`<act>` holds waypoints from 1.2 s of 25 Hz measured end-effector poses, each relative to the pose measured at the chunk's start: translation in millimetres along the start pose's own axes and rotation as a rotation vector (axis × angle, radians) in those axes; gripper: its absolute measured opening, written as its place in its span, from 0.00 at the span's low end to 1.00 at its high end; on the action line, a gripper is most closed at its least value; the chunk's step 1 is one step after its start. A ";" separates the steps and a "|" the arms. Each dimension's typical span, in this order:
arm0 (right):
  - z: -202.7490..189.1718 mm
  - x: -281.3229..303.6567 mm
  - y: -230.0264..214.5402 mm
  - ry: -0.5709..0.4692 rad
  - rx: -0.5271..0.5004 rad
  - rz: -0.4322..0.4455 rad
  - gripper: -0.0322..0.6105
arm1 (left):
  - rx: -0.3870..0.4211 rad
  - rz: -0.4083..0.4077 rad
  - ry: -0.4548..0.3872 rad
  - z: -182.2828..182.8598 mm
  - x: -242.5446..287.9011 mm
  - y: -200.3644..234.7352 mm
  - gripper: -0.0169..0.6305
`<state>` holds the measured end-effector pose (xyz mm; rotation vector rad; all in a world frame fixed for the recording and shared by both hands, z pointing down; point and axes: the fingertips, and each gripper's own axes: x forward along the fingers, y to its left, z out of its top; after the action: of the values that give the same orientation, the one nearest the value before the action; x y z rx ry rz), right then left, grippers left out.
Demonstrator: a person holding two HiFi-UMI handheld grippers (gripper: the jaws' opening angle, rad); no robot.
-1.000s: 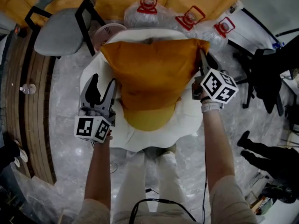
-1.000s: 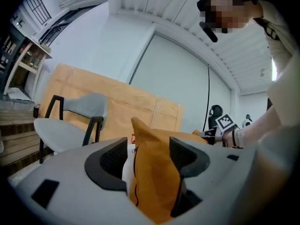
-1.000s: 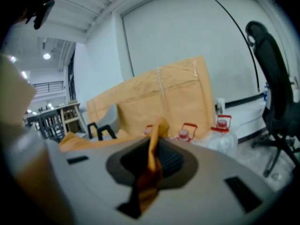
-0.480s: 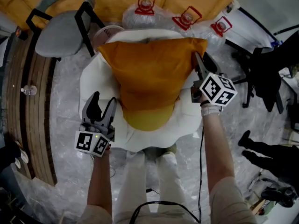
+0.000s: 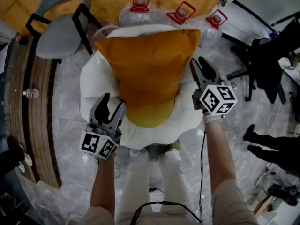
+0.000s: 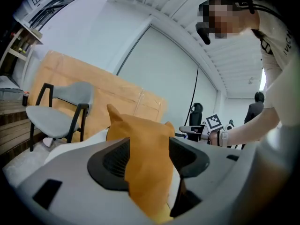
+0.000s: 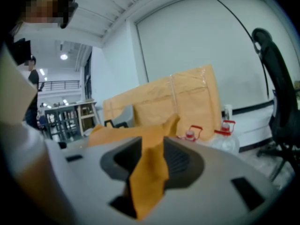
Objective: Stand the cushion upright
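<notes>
In the head view the orange cushion (image 5: 150, 74) covers the middle of the white seat (image 5: 93, 84) and the lower parts of the water bottles (image 5: 127, 17) at the top, while the grey chair (image 5: 58, 39) at upper left and the dark-clothed legs (image 5: 272, 149) at right run off the frame. In the left gripper view the cushion's lower half is lost behind the grey body of the left tongs (image 6: 149, 154). The right gripper view is soft, its far furniture (image 7: 68, 117) at middle left too blurred to make out.
</notes>
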<state>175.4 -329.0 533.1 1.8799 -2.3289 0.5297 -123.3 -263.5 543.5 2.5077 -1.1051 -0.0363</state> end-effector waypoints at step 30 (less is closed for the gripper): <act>-50.0 -238.1 141.3 0.040 -0.081 0.417 0.07 | 0.016 0.000 -0.075 -16.7 -99.4 -195.1 0.06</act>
<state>87.6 -66.7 481.3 1.3369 -2.6788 0.4931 -51.4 -68.0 473.9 2.5387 -1.1397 -0.1235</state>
